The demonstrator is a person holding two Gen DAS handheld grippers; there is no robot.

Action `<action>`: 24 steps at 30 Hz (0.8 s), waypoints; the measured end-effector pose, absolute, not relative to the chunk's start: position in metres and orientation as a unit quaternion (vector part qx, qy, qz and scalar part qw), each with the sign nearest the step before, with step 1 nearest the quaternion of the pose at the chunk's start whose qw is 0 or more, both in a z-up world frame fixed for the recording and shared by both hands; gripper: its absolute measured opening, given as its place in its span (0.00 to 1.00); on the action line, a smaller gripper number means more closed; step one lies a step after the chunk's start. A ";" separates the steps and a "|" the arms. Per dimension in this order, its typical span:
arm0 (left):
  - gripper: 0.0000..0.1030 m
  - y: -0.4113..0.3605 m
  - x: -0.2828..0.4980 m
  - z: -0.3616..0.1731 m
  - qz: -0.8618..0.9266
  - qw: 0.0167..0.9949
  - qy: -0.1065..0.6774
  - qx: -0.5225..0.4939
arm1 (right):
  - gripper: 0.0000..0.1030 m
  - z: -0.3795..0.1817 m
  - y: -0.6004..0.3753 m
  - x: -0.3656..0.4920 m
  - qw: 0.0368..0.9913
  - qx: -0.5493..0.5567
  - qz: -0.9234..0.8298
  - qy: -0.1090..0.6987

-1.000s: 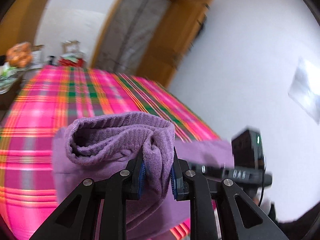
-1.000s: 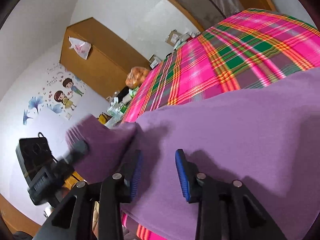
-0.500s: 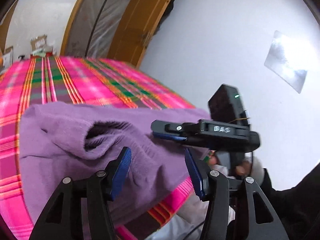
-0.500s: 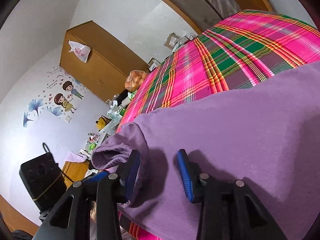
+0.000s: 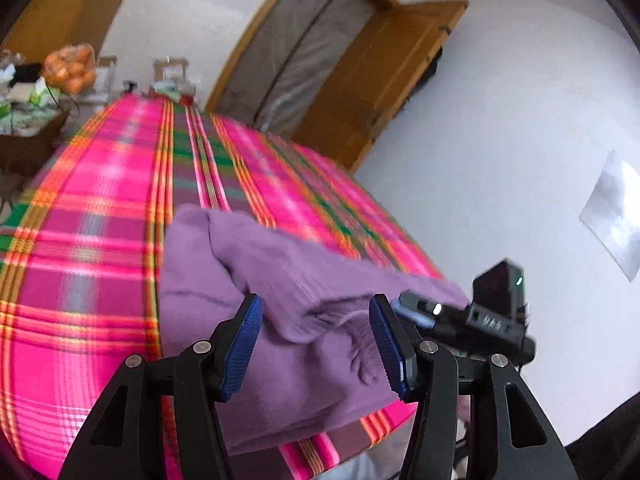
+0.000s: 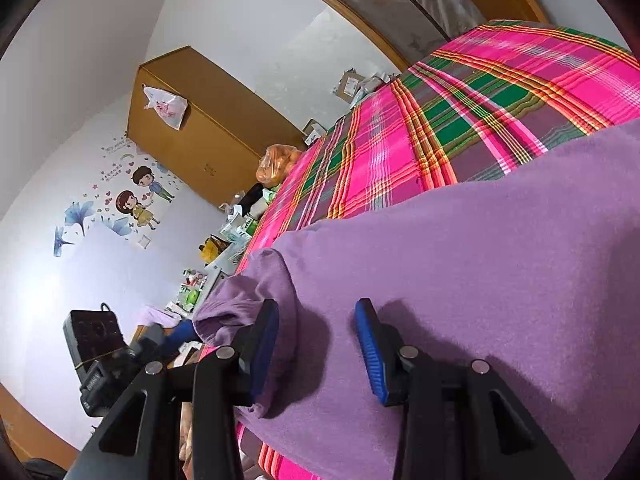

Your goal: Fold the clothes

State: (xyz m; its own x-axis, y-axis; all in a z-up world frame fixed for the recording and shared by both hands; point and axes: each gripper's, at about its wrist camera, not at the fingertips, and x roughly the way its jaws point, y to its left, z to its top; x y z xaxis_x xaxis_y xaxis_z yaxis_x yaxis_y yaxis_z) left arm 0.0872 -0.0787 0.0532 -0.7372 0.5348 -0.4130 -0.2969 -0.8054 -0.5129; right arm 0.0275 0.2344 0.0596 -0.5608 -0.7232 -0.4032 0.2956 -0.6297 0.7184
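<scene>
A purple knit sweater (image 5: 256,292) lies on the near edge of a bed with a pink plaid cover (image 5: 100,208). Its sleeve cuff (image 5: 320,316) is folded across the body and rests between the blue pads of my left gripper (image 5: 316,344), which is open and not touching it. In the right wrist view the same sweater (image 6: 460,260) fills the foreground. My right gripper (image 6: 316,344) is open just above the fabric, with the cuff (image 6: 232,312) beside its left pad. The other gripper (image 6: 120,356) shows at the lower left.
A wooden door (image 5: 384,76) and a covered mattress (image 5: 288,60) stand past the bed's far end. A cluttered side table (image 5: 28,92) with an orange bag (image 6: 280,160) lies on the left side. A wooden cabinet (image 6: 200,132) stands against the wall. White wall (image 5: 500,160) runs along the right.
My left gripper let go of the sleeve cuff and opened; the sleeve now lies folded over the sweater's body. The left gripper swung back toward the bed. The right gripper stayed open and near still.
</scene>
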 end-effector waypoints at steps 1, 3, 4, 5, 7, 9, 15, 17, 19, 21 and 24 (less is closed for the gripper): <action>0.56 -0.082 0.089 0.056 0.908 0.234 -0.219 -0.269 | 0.39 0.060 0.235 0.027 0.310 0.352 -0.830 -0.302; 0.56 -0.087 0.093 0.062 0.908 0.242 -0.232 -0.249 | 0.39 0.061 0.235 0.027 0.317 0.348 -0.829 -0.303; 0.56 -0.086 0.087 0.058 0.908 0.231 -0.229 -0.263 | 0.39 0.061 0.235 0.027 0.320 0.347 -0.828 -0.304; 0.56 -0.085 0.081 0.054 0.908 0.219 -0.226 -0.277 | 0.39 0.061 0.235 0.027 0.324 0.345 -0.827 -0.304; 0.56 -0.082 0.069 0.047 0.905 0.198 -0.221 -0.304 | 0.39 0.061 0.234 0.026 0.331 0.343 -0.825 -0.304; 0.56 -0.074 0.053 0.039 0.894 0.212 -0.227 -0.323 | 0.39 0.061 0.235 0.027 0.333 0.341 -0.824 -0.305; 0.56 -0.030 -0.004 0.044 0.874 0.272 -0.214 -0.342 | 0.39 0.062 0.245 0.031 0.316 0.338 -0.830 -0.311; 0.56 -0.010 -0.026 0.047 0.860 0.296 -0.217 -0.353 | 0.39 0.062 0.247 0.030 0.306 0.341 -0.832 -0.313; 0.56 -0.001 -0.036 0.043 0.845 0.300 -0.237 -0.374 | 0.39 0.064 0.248 0.030 0.301 0.343 -0.834 -0.311; 0.56 -0.004 -0.026 0.043 0.843 0.310 -0.245 -0.364 | 0.42 0.066 0.245 0.028 0.300 0.346 -0.834 -0.307; 0.56 -0.031 -0.002 0.047 0.861 0.287 -0.251 -0.336 | 0.49 0.067 0.233 0.020 0.308 0.353 -0.833 -0.295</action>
